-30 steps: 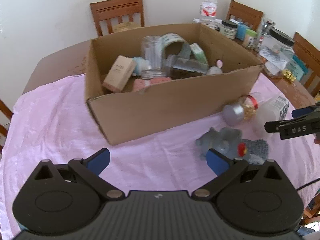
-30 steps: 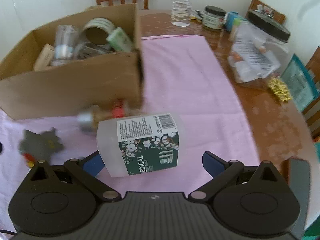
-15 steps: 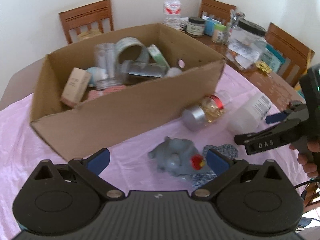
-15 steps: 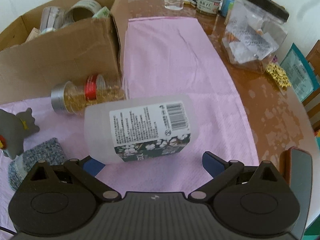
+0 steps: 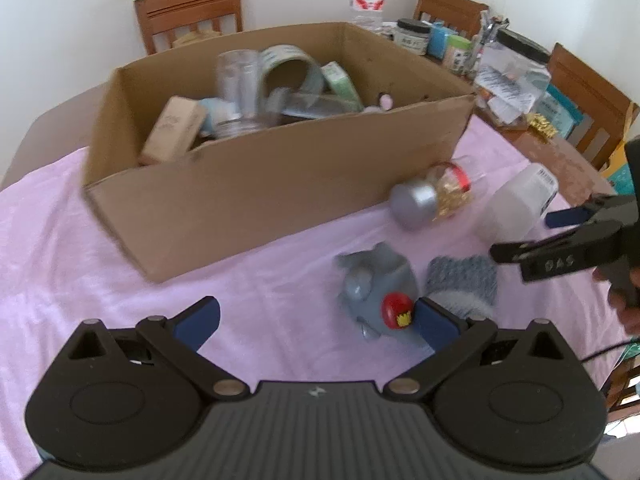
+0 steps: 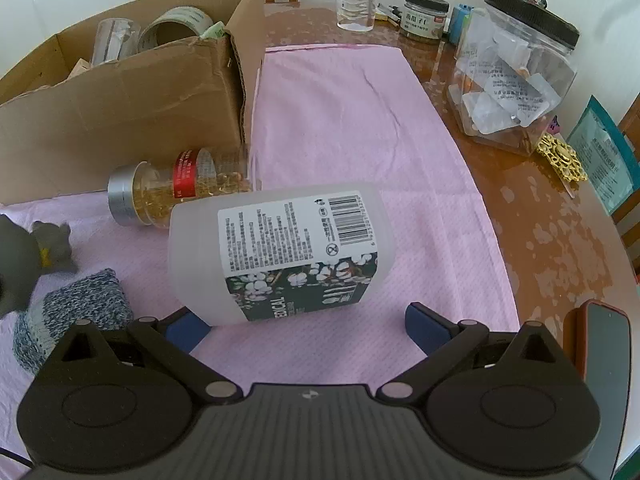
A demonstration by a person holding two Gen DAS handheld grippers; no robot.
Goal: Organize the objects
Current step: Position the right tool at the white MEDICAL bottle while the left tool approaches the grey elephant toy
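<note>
Left wrist view: the left gripper (image 5: pixel 316 318) is spread wide and holds nothing; its right pad sits just in front of a grey toy (image 5: pixel 374 292) with a red spot. A cardboard box (image 5: pixel 248 168) on the pink cloth (image 5: pixel 80 264) already holds a cup, a tape roll, small cartons and more, so part of the sorting looks done. Left outside: the toy, a knit sock (image 5: pixel 464 282), a capsule jar (image 5: pixel 434 200) on its side and a white bottle (image 5: pixel 520 202). The right gripper (image 5: pixel 532 238) comes in from the right, near the bottle.

Right wrist view: the right gripper (image 6: pixel 304 326) is wide open and empty, its left pad close to the white bottle (image 6: pixel 280 252), which lies on its side between the fingers' line; contact cannot be told. This view alone shows the bottle's label and barcode, the box's torn corner and a phone (image 6: pixel 604 344) at the table edge. The box's contents show better from the left wrist.
</note>
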